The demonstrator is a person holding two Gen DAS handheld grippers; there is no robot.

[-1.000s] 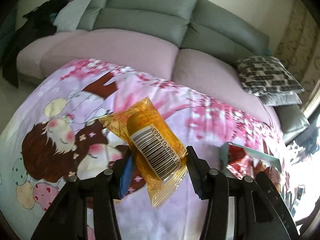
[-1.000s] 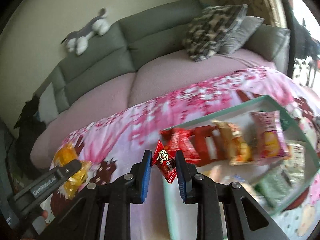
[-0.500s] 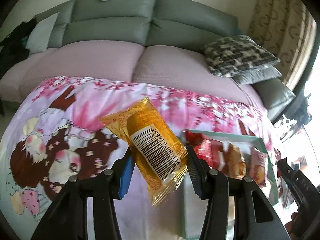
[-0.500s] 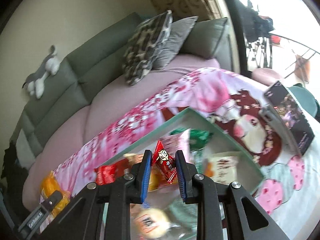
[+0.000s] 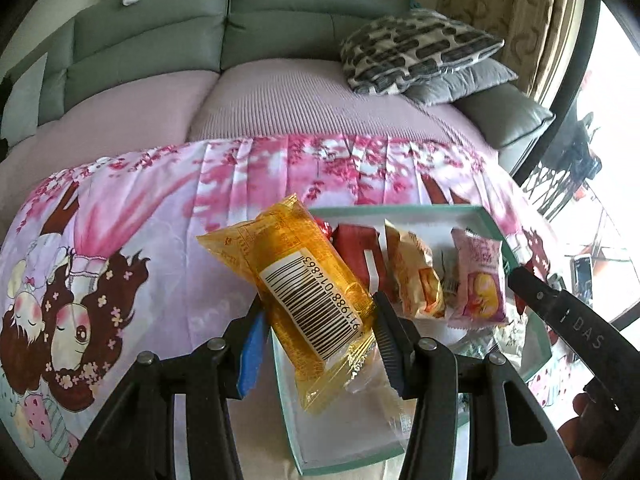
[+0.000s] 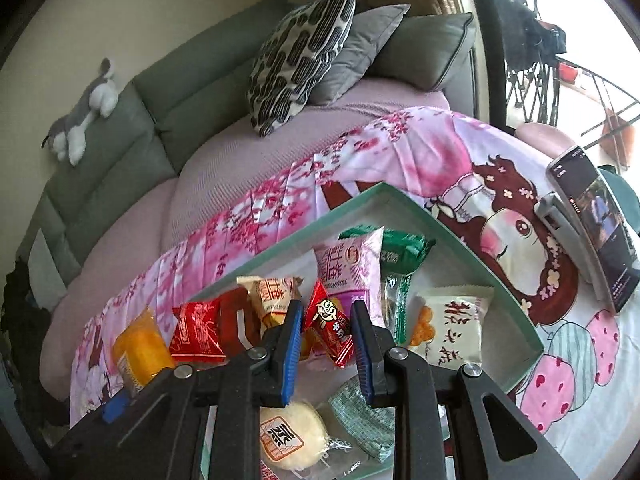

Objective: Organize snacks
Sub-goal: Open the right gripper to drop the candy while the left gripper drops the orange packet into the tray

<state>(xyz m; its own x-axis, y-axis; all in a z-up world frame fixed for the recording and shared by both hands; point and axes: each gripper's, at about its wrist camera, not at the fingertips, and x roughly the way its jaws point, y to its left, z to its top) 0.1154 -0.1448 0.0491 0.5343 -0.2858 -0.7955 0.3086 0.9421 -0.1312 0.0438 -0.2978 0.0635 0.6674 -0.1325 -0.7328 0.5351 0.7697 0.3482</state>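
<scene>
- The left gripper [image 5: 320, 334] is clenched on the yellow snack packet [image 5: 304, 296], which hangs in the lower middle of the left wrist view, over the near-left corner of the teal tray [image 5: 490, 220].
- The right gripper [image 6: 326, 330] is clamped on a small red sachet [image 6: 329, 322], held in the lower centre of its view above the snacks already lying in the tray.
- Handling, as a judgement: both are light, crinkly film packs — slick on the outside and soft enough to buckle. The yellow packet looks puffed around a soft filling, so a grip across its middle is the secure one; the flat sealed ends would probably slide out. The sachet is thin and stiff at its crimped edges, so a pinch on its flat body suits it.
- Only the left wrist view shows the barcode face of the yellow packet and the pads pressing its sides; the right gripper appears there only as a dark bar at the right edge.
- Only the right wrist view shows the tray's far end — a green packet [image 6: 400, 256], a white packet [image 6: 456, 328], a round pastry [image 6: 290, 434] at the bottom — and a phone [image 6: 596, 220] propped at the right edge of the frame.
</scene>
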